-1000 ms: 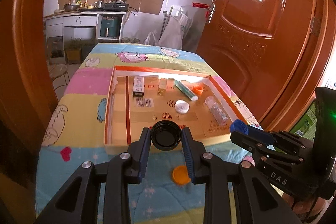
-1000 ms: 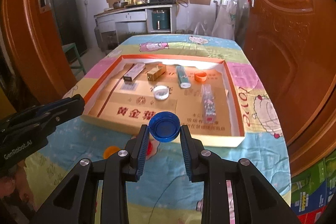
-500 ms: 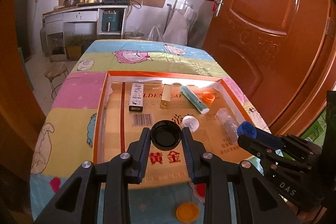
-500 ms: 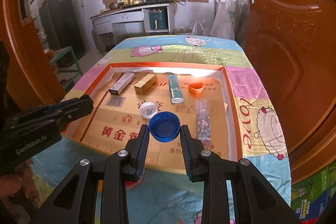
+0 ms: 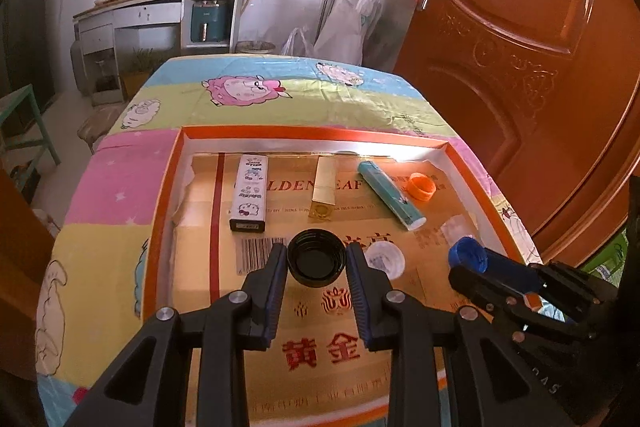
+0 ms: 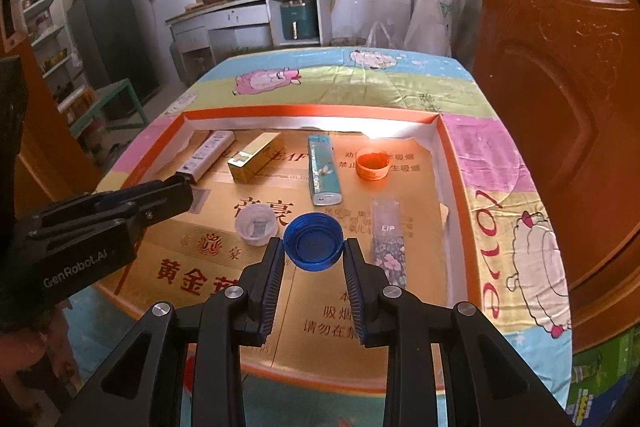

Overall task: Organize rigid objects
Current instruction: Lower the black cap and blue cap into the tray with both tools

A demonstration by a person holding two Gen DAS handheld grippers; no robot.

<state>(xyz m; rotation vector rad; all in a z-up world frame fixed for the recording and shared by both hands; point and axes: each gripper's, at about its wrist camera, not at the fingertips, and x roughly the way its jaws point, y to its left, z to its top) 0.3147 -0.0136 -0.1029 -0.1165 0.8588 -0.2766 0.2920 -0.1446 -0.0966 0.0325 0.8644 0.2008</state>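
My left gripper (image 5: 317,259) is shut on a black bottle cap (image 5: 317,263) and holds it above the shallow orange-rimmed cardboard tray (image 5: 160,195). My right gripper (image 6: 313,247) is shut on a blue bottle cap (image 6: 313,242), also above the tray (image 6: 452,163); the blue cap shows in the left wrist view (image 5: 467,259). In the tray lie a white cap (image 6: 256,225), an orange cap (image 6: 373,165), a teal tube box (image 6: 323,169), a gold box (image 6: 253,162), a white patterned box (image 5: 250,191) and a clear floral tube (image 6: 387,243).
The tray sits on a table with a colourful cartoon cloth (image 5: 256,91). An orange wooden door (image 5: 520,47) stands close on the right. A kitchen counter (image 6: 248,11) with pots and a green stool (image 5: 24,123) are behind and left.
Both grippers moved forward from the table's near edge to over the tray, each still holding its cap. The loose orange cap on the cloth has dropped out of view.
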